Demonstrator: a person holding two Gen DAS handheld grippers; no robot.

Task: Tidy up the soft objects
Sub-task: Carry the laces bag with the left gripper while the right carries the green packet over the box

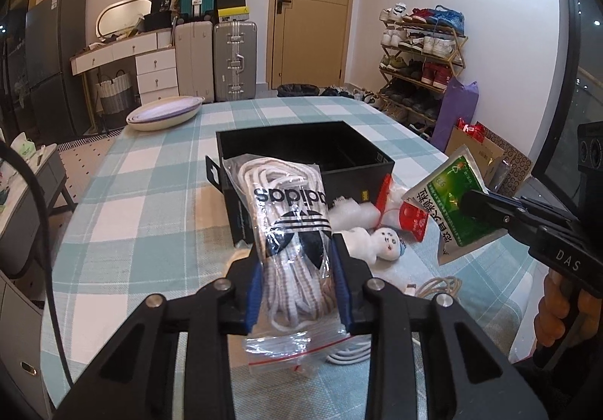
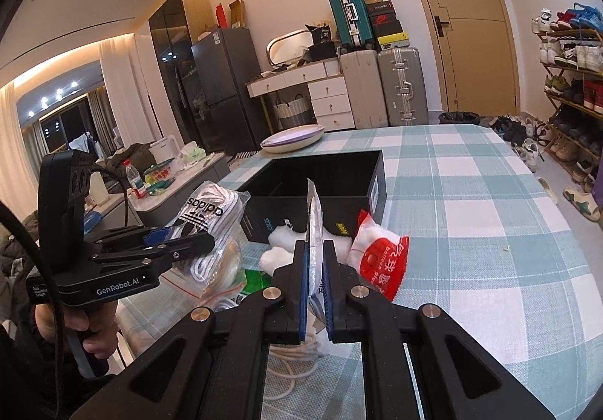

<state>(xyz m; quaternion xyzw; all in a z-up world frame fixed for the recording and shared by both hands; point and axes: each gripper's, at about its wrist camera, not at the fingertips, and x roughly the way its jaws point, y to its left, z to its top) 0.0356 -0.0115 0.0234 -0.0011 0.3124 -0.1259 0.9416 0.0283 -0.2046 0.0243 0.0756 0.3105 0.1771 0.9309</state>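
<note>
My left gripper (image 1: 297, 250) is shut on a clear adidas bag of white laces (image 1: 290, 216), held above the table in front of the open black box (image 1: 301, 152). The bag also shows in the right wrist view (image 2: 211, 227). My right gripper (image 2: 314, 250) is shut on a flat green sachet (image 1: 448, 201), seen edge-on in its own view (image 2: 312, 216), held to the right of the box (image 2: 320, 175). On the checked tablecloth (image 1: 150, 193) lie a small white doll (image 1: 380, 242), white fluff (image 2: 280, 235) and a red-and-white packet (image 2: 377, 261).
A white cord (image 2: 297, 356) is coiled on the table under the grippers. An oval white dish (image 1: 166, 112) sits at the table's far left corner. Suitcases (image 1: 233, 58), a dresser and a shoe rack (image 1: 418, 58) stand beyond the table.
</note>
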